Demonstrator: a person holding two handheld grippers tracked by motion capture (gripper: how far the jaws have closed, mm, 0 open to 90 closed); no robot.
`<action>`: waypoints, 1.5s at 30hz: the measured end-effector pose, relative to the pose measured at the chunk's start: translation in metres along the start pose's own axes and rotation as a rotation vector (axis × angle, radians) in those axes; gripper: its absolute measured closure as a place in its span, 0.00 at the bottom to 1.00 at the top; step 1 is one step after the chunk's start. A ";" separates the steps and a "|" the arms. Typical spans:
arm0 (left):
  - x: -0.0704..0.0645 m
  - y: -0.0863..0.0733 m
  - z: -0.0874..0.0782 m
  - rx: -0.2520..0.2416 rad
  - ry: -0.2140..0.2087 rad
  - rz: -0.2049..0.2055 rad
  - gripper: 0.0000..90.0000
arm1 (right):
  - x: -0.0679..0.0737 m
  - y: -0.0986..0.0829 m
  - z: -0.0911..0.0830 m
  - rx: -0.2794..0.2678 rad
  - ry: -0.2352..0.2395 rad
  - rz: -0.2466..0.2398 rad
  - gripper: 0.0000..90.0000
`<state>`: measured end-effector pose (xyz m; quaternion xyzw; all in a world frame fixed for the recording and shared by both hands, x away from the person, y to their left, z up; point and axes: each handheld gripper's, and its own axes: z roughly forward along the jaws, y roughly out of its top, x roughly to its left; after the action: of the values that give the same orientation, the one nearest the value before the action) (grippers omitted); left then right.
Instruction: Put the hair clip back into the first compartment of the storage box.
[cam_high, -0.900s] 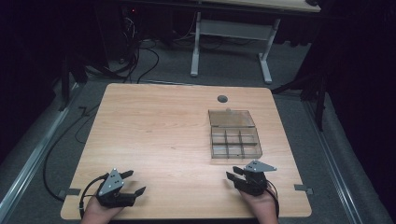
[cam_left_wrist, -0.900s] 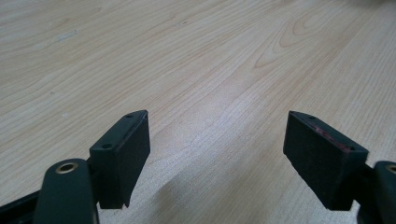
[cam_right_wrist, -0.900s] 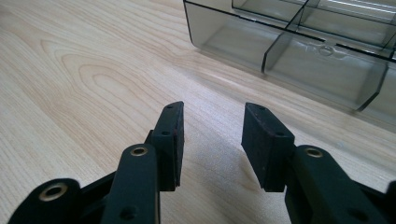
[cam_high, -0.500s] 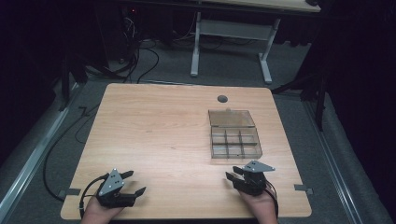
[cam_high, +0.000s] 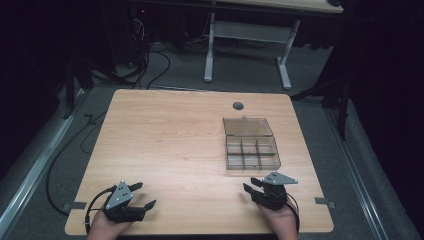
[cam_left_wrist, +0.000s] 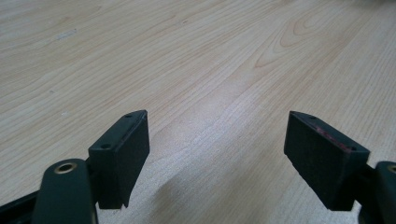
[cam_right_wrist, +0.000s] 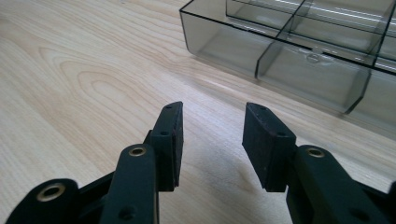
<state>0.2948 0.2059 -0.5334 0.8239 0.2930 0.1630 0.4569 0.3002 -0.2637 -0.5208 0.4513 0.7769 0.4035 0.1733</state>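
Hands come in from the bottom edge of the high view, each holding a claw low over the near edge of the wooden surface (cam_high: 170, 145).

At the near left corner the left claw (cam_high: 142, 196) rests in the person's left hand (cam_high: 107, 227), its jaws spread wide with nothing between them. In the left gripper view the same claw (cam_left_wrist: 217, 154) shows two black pads well apart over bare pale wood grain.

At the near right, the right claw (cam_high: 252, 184) sits in the right hand (cam_high: 279, 220), a grey three-cornered plate on top. Its jaws stand parted, less widely than the left pair, and hold nothing; the right gripper view shows this claw (cam_right_wrist: 212, 140) with a clear gap between the pads.

Just beyond the right claw lies a smoky clear compartment box (cam_high: 251, 152), lid (cam_high: 248, 126) folded open toward the far side, near but not touching the jaws. In the right gripper view the box (cam_right_wrist: 299, 51) has its dividers showing.

A round grommet hole (cam_high: 238, 105) sits near the far edge of the surface.
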 end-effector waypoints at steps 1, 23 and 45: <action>0.000 0.000 0.000 0.000 0.000 0.000 0.25 | 0.001 0.000 -0.001 -0.001 -0.003 -0.002 0.65; -0.001 0.000 0.000 -0.004 0.001 0.008 0.26 | -0.025 -0.016 -0.034 -0.022 -0.102 0.088 0.72; 0.000 0.000 0.001 0.012 -0.013 0.008 0.27 | -0.054 -0.029 -0.063 -0.026 -0.223 0.164 0.73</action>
<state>0.2949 0.2052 -0.5335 0.8287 0.2879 0.1577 0.4532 0.2730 -0.3465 -0.5103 0.5528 0.7081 0.3736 0.2310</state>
